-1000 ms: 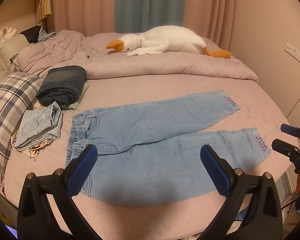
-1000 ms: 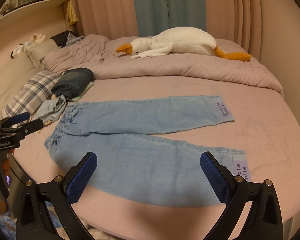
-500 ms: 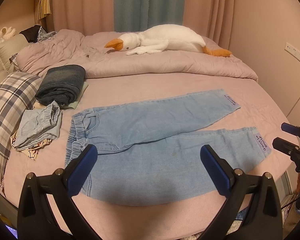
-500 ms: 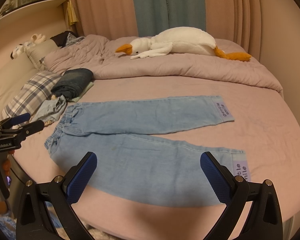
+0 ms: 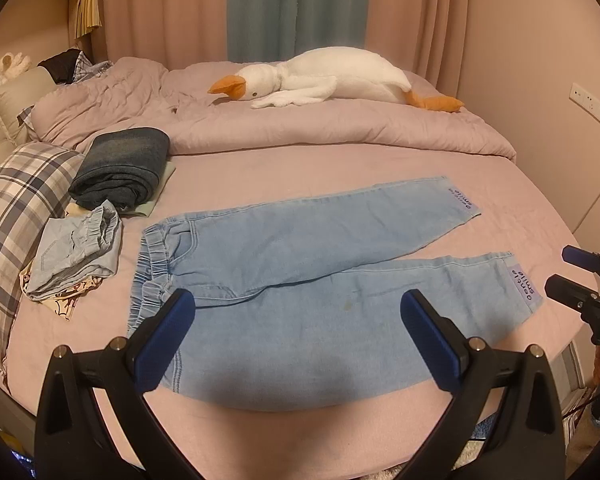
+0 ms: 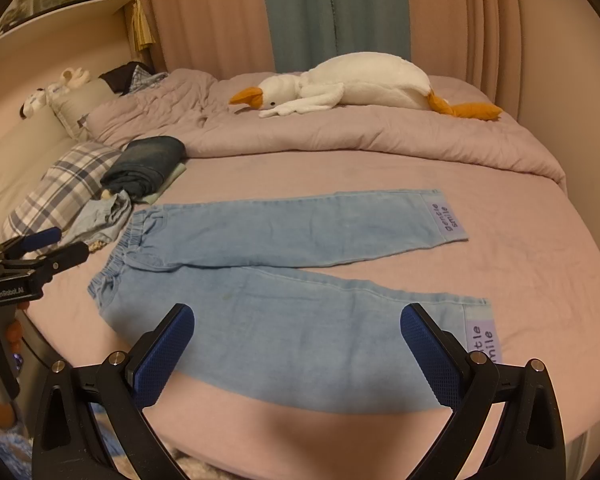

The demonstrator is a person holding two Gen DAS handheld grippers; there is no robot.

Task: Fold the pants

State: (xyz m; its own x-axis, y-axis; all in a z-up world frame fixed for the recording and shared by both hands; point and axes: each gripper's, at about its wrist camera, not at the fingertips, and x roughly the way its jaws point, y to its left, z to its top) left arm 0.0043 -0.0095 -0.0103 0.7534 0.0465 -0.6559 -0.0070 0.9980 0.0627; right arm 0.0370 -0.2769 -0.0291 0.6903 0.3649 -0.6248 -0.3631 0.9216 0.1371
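Light blue denim pants lie flat on the pink bed, elastic waistband at the left, both legs spread out to the right with purple "gentle smile" cuff labels. They also show in the right wrist view. My left gripper is open and empty, hovering over the near edge of the pants by the waist. My right gripper is open and empty above the near leg. Each gripper shows in the other view, the right one at the right edge, the left one at the left edge.
A folded dark denim garment and a crumpled light blue garment lie left of the pants beside a plaid pillow. A white plush goose rests on the bunched quilt at the back. A wall is at the right.
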